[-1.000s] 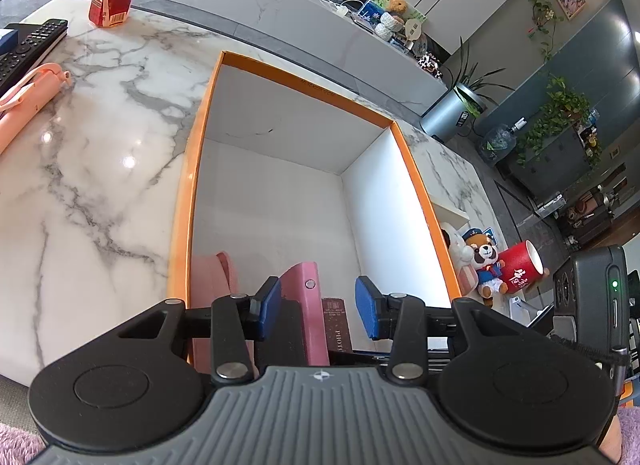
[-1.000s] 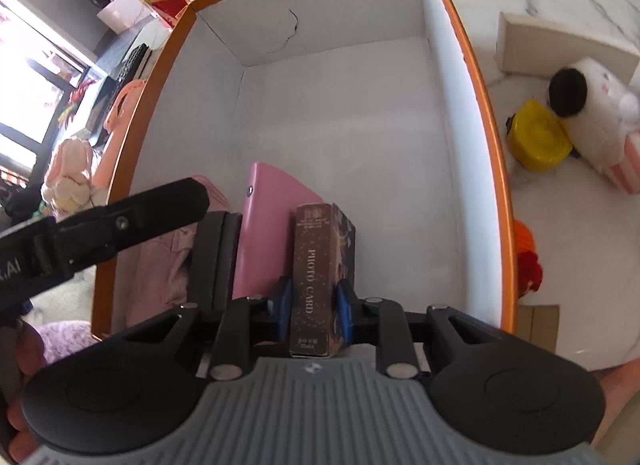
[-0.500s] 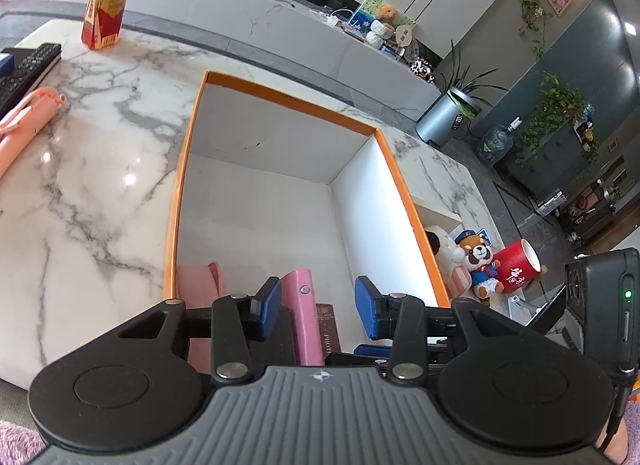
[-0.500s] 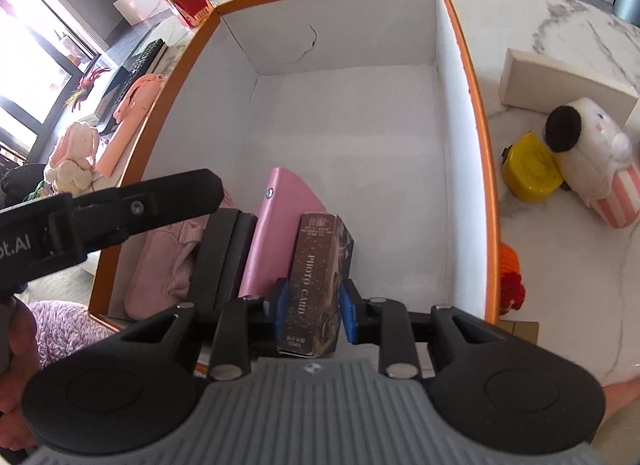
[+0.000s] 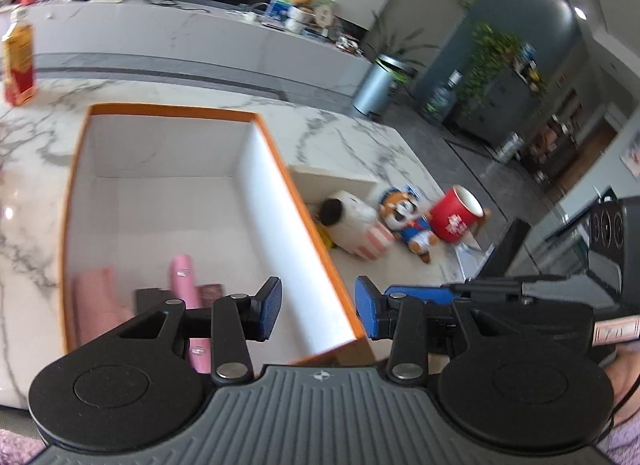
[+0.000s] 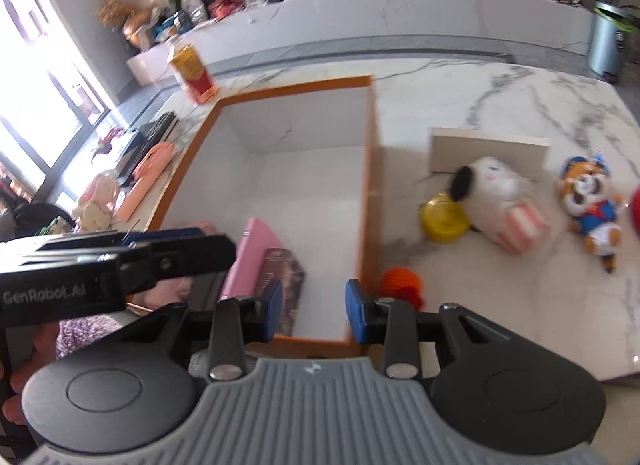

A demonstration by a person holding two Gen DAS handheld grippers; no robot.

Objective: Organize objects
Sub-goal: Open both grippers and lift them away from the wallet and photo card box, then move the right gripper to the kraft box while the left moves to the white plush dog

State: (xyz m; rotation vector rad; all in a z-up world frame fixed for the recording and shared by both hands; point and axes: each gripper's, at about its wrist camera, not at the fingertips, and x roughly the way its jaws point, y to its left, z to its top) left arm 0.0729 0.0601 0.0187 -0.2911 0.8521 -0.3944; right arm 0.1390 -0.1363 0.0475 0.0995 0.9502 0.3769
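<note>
An orange-rimmed white box (image 5: pixel 172 108) (image 6: pixel 296 89) sits on the marble table. At its near end stand a pink case (image 5: pixel 184 281) (image 6: pixel 256 261) and a brown photo card box (image 6: pixel 286 285), with pink cloth (image 5: pixel 100 297) beside them. My right gripper (image 6: pixel 314 311) hovers above the box's near right corner. Its jaws are opening and nothing is between them; the photo card box stands free, just left of the left pad. My left gripper (image 5: pixel 318 307) is open and empty, above the box's right wall.
Right of the box lie a white plush (image 6: pixel 500 193), a yellow round tin (image 6: pixel 444 217), an orange knitted thing (image 6: pixel 402 285), a tiger plush (image 6: pixel 592 205), a red cup (image 5: pixel 456 217) and a beige box (image 6: pixel 488 149). A drink bottle (image 6: pixel 192 69) and a remote (image 6: pixel 154 131) are at the left.
My right gripper let go of the photo card box, which stays standing in the box. Both grippers rose, drew back and swung toward the box's right side.
</note>
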